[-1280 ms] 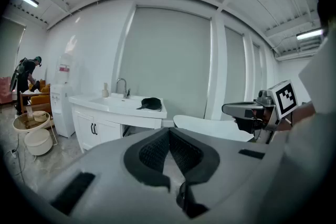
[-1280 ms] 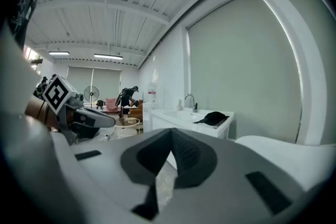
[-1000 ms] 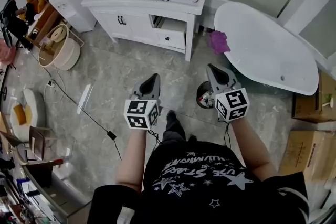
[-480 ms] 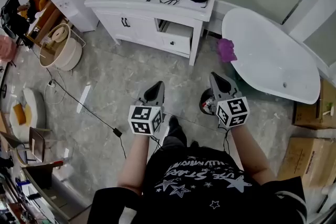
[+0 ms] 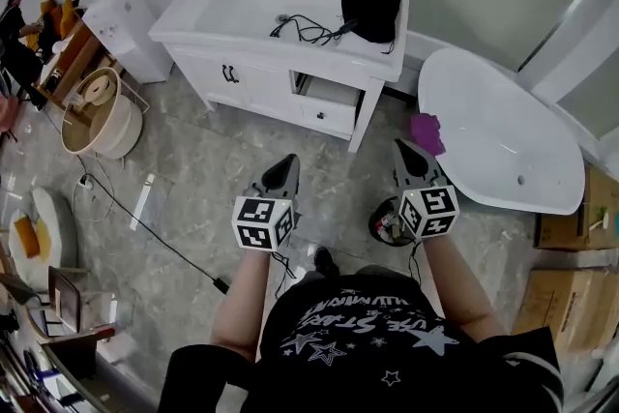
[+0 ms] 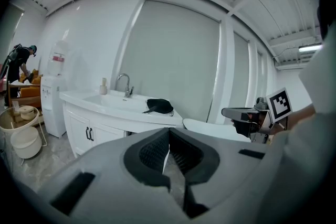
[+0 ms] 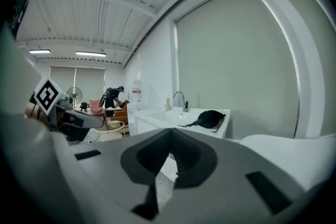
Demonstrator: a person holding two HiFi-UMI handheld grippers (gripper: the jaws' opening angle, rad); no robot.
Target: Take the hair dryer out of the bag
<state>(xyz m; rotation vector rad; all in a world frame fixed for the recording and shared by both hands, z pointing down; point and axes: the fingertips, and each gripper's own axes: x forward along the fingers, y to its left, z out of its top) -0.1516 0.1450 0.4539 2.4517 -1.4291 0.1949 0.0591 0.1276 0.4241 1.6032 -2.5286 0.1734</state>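
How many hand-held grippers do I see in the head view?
2. The left hand-held gripper is in front of the vanity; the right hand-held gripper is near the bathtub. None seems hidden.

Head view: high up, looking steeply down past the person's torso onto the left gripper (image 5: 287, 162), the right gripper (image 5: 402, 148) and the floor. Each gripper view sits low and near level, looking along its own jaws toward the white table (image 5: 280, 53), well apart from it. All three views share the table, the black bag (image 5: 372, 10) and the bathtub (image 5: 493, 135).
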